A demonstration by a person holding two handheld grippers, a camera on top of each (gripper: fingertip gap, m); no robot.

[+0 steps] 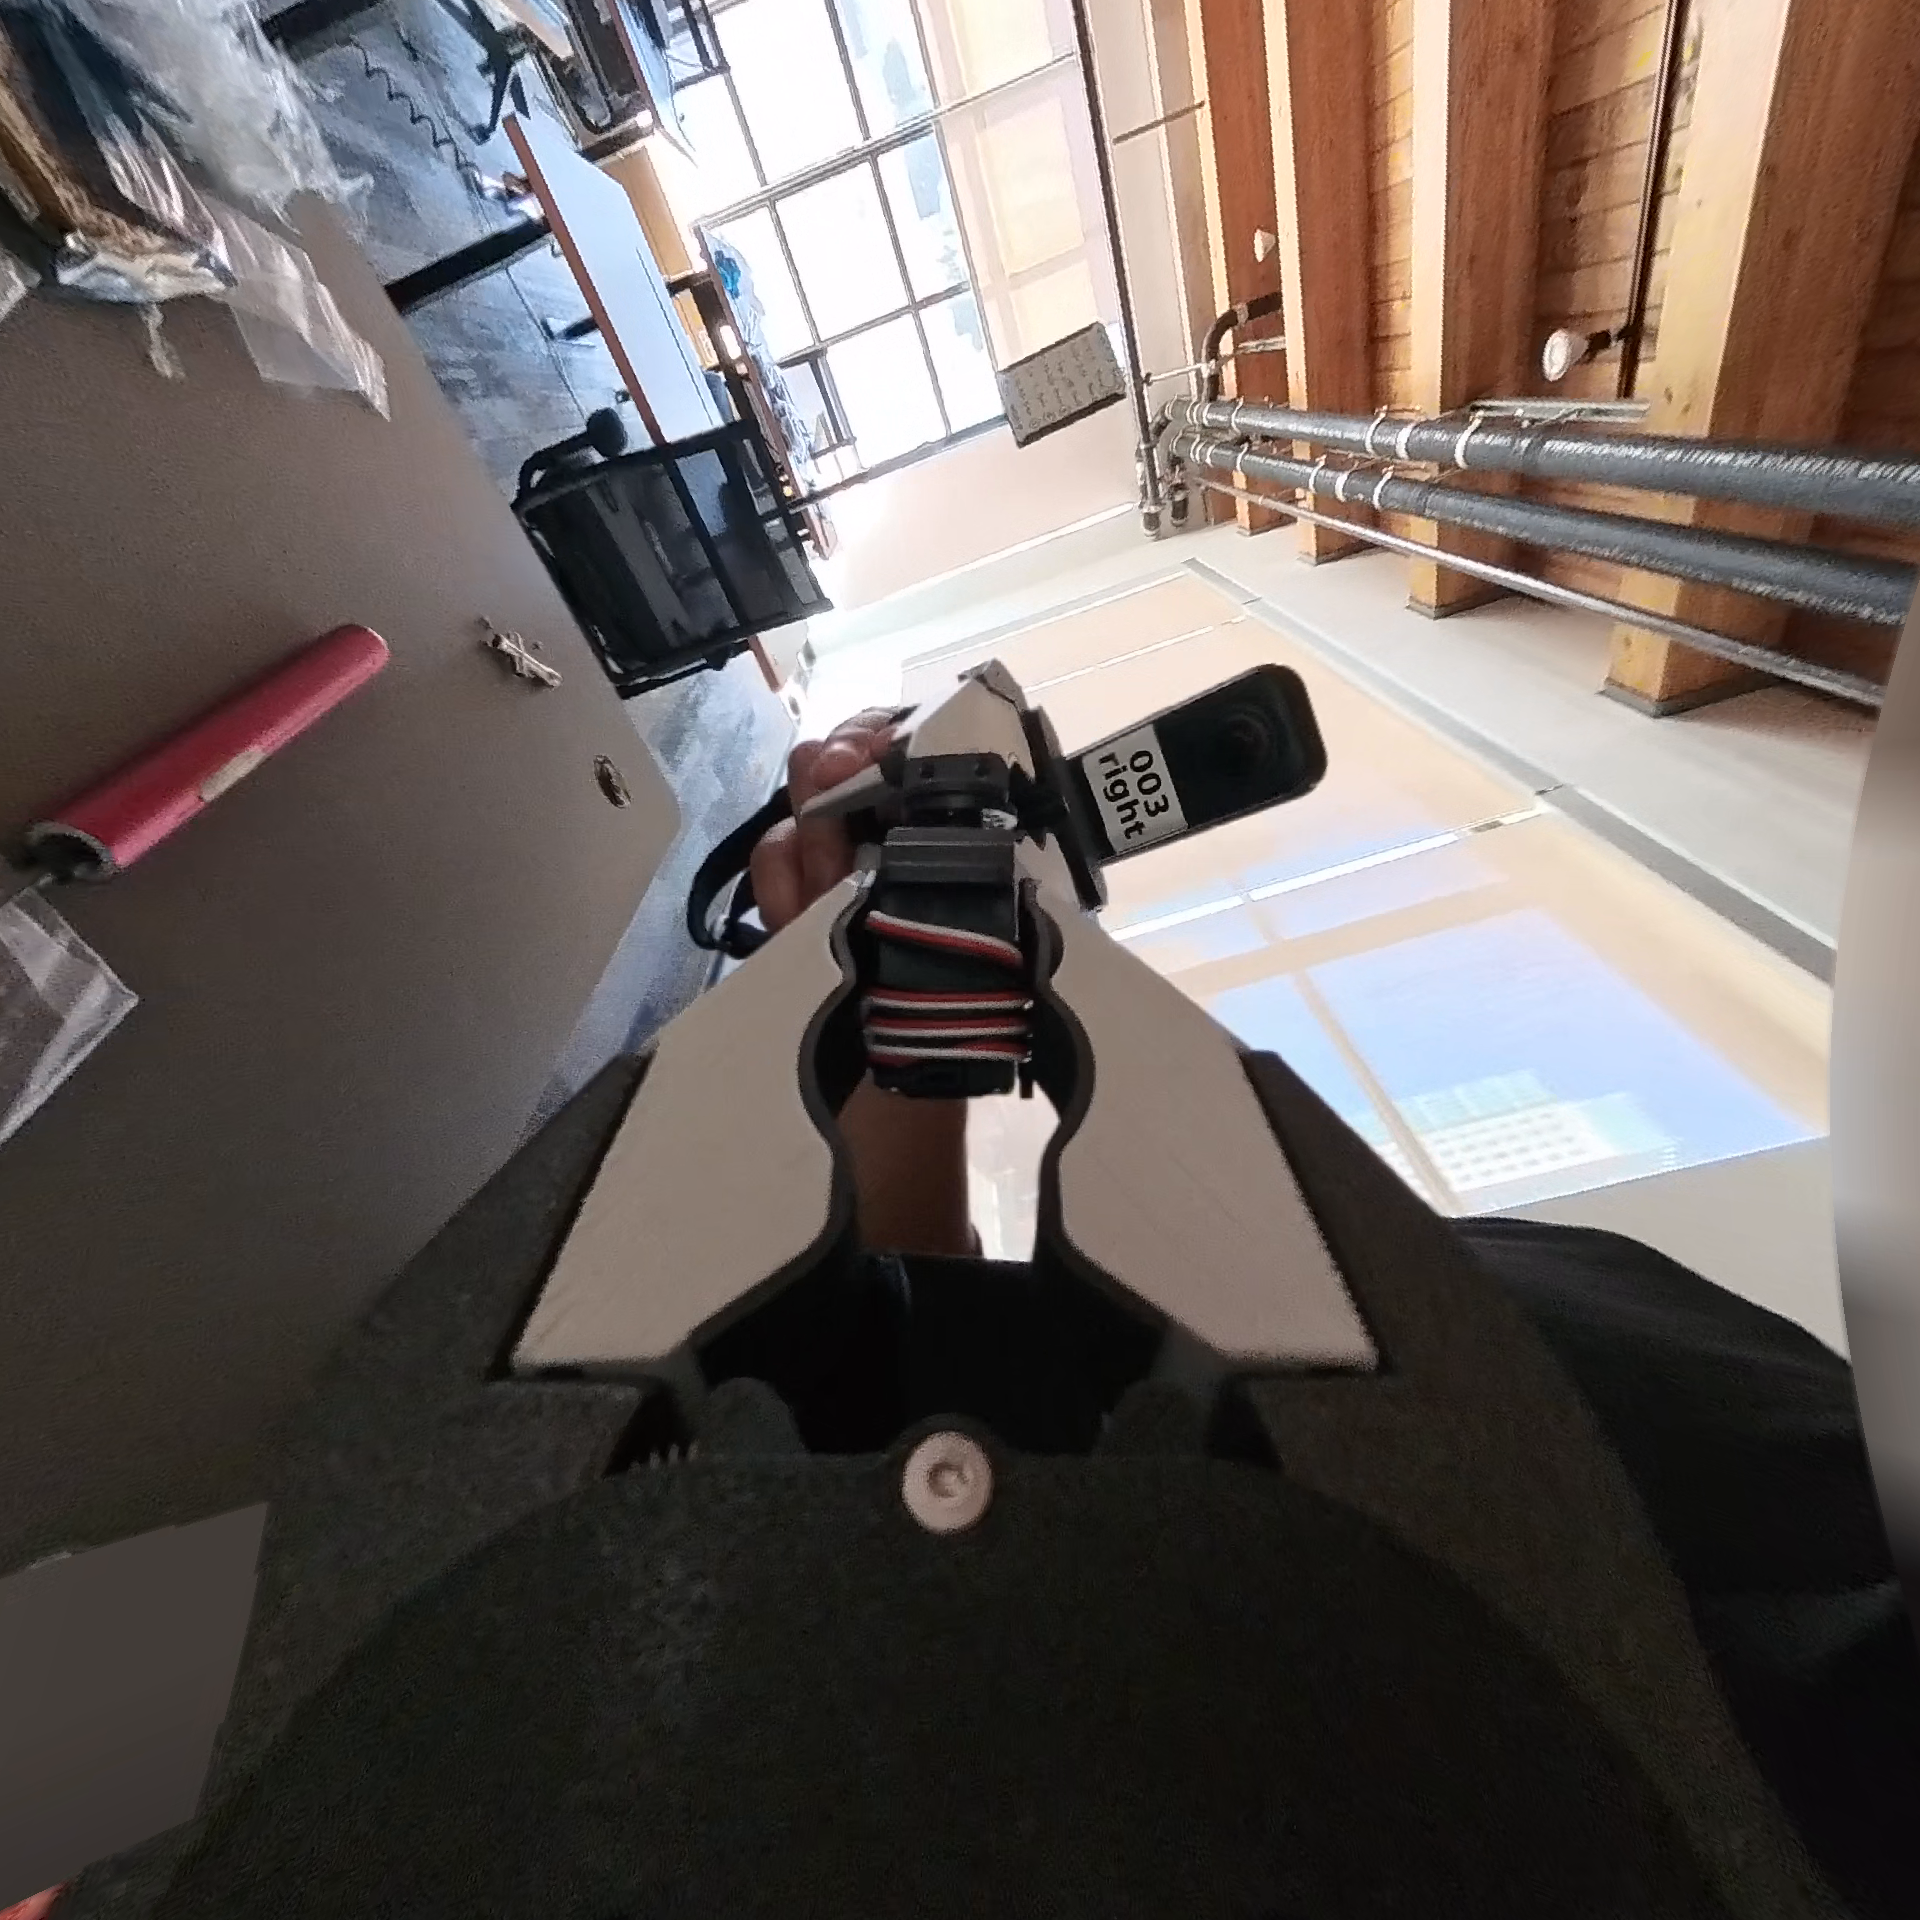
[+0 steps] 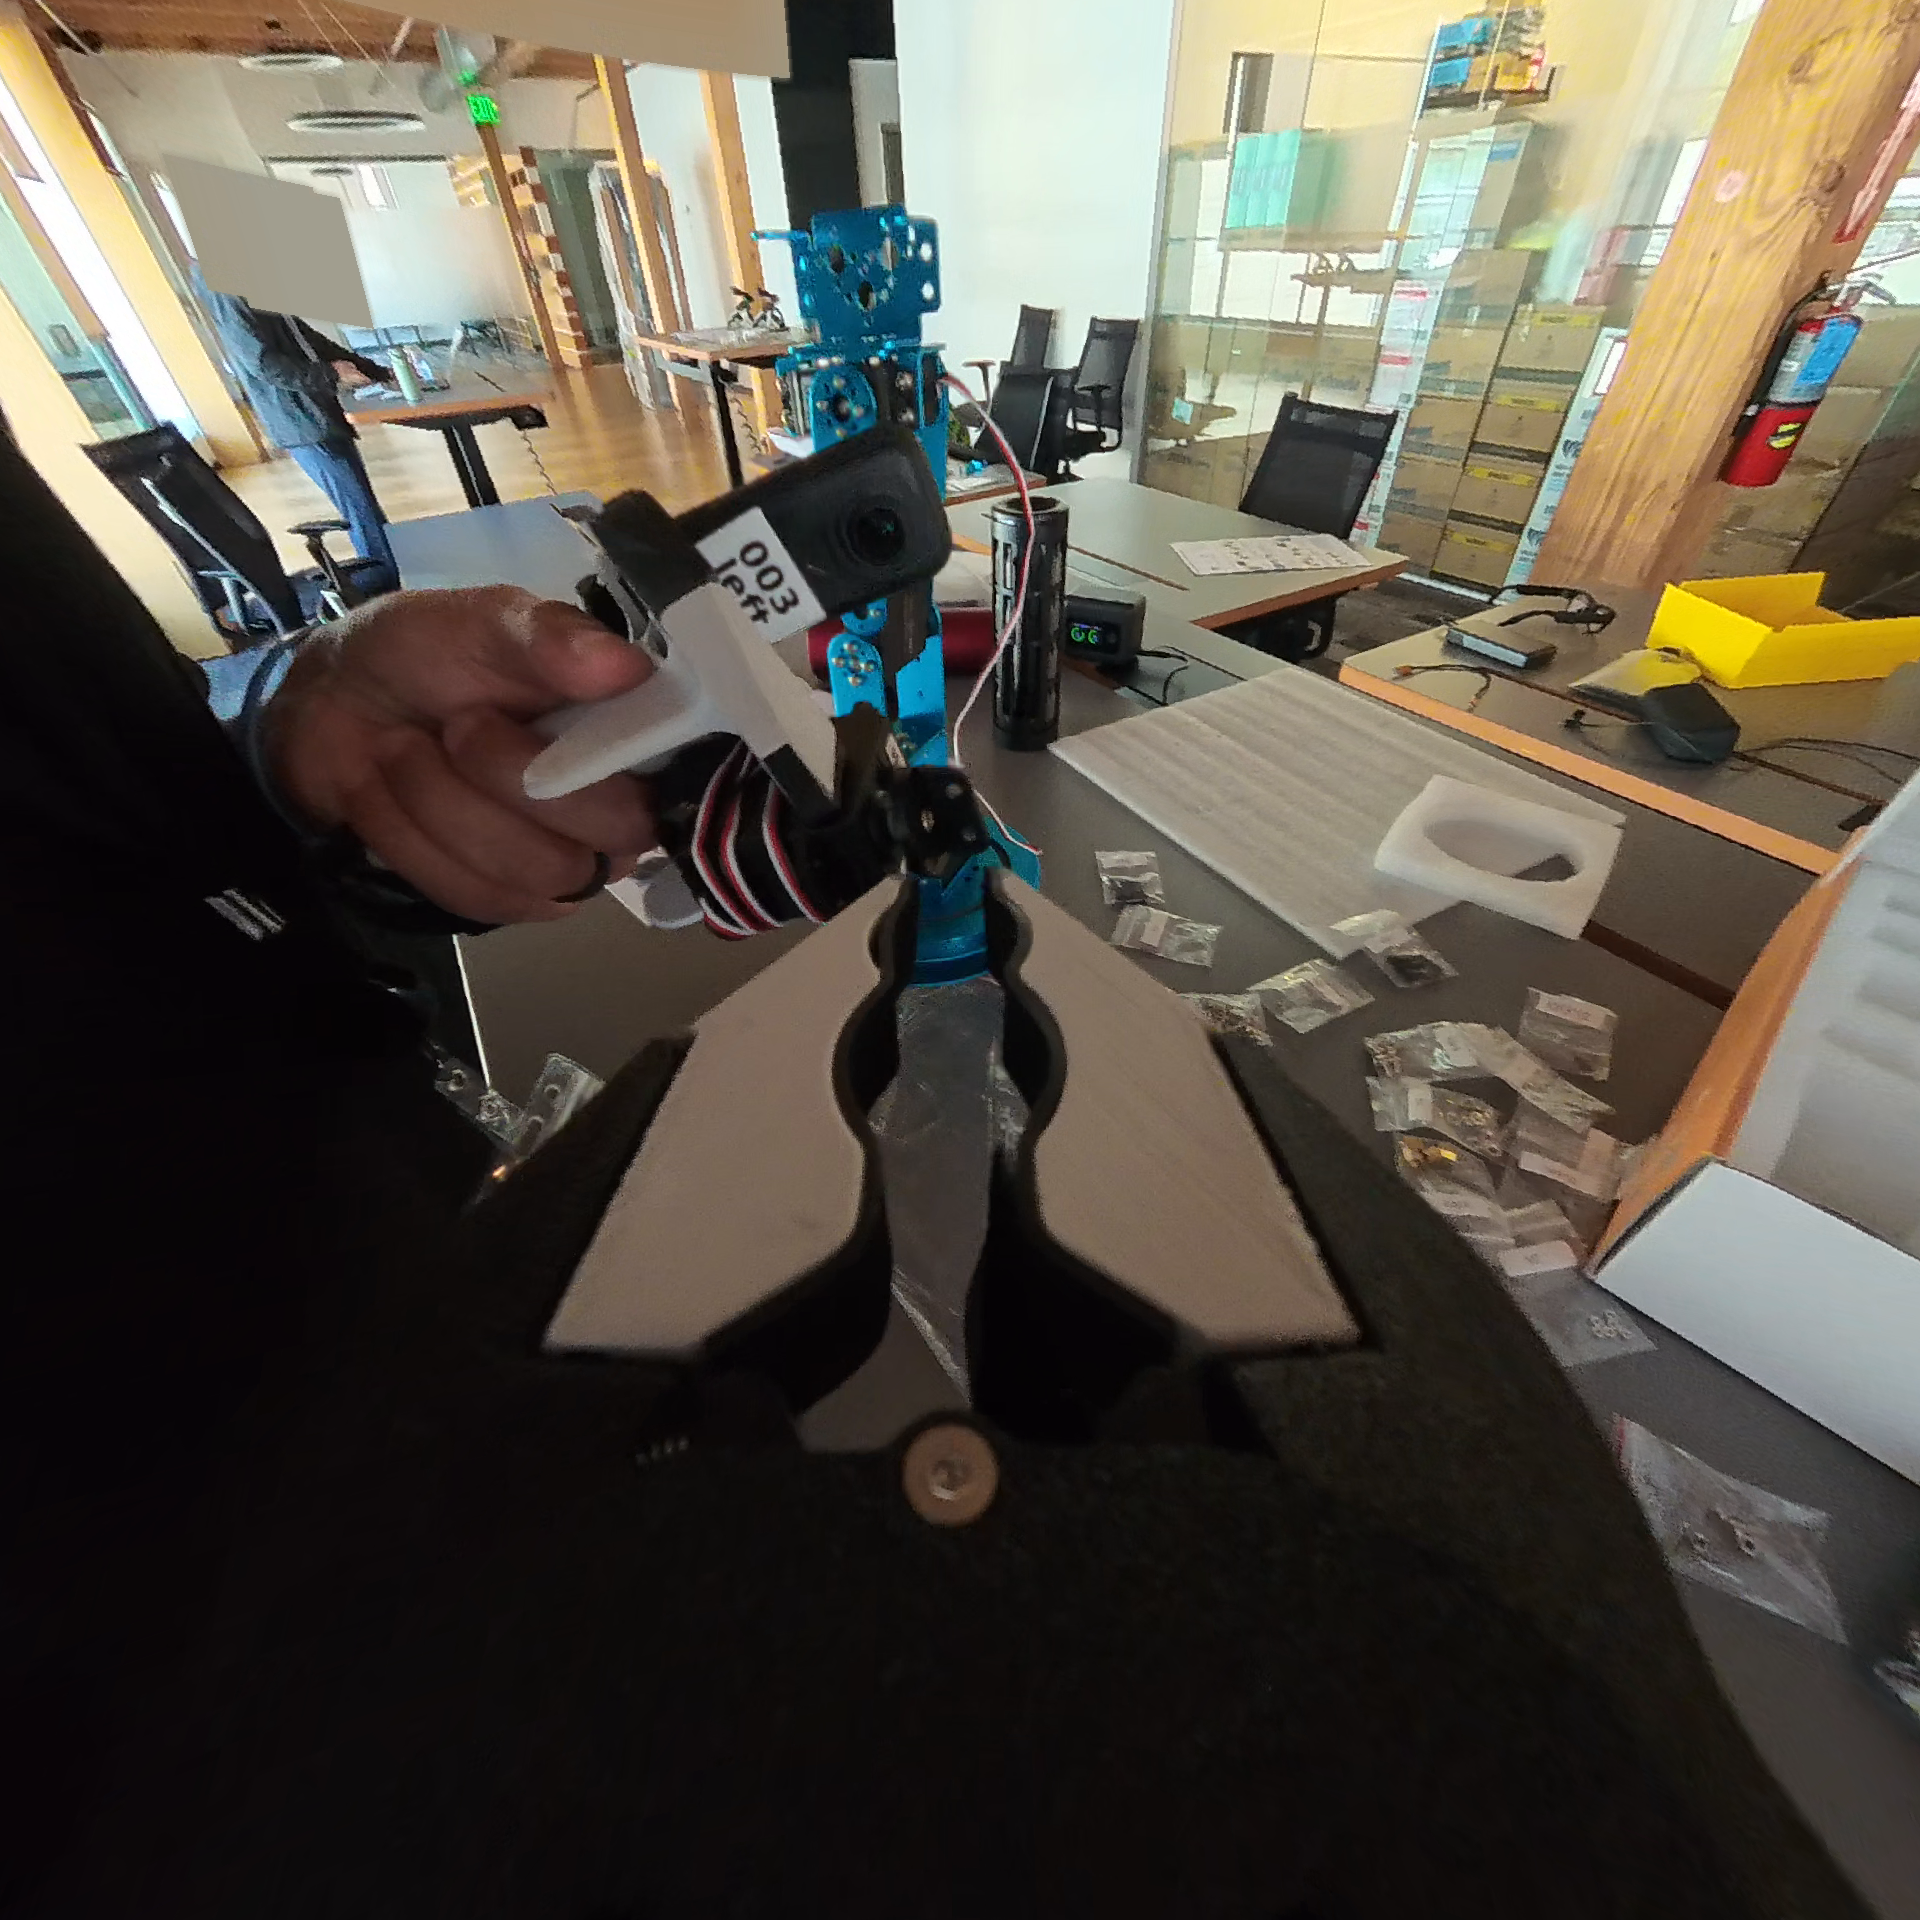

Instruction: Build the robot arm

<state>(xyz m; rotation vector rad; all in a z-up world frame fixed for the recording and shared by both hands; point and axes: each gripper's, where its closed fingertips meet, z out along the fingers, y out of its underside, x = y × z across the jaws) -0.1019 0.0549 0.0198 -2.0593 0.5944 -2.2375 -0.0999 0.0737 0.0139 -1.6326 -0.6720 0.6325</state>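
Observation:
My left gripper is shut on a black servo motor wound with red, white and black wire, held up off the table. My right gripper meets it head-on from beyond. In the right wrist view, my right gripper has its jaws nearly together, closed on the small black fitting at the servo's end. A hand holds the left gripper at the left, with the wire-wrapped servo in its jaws. A blue metal robot arm stands on the table just behind.
On the grey table lie several small plastic bags of parts, a white foam block, a foam sheet, a black cylinder and a white box. A red tube lies on it too. Left and right tips are no more than a few centimetres apart.

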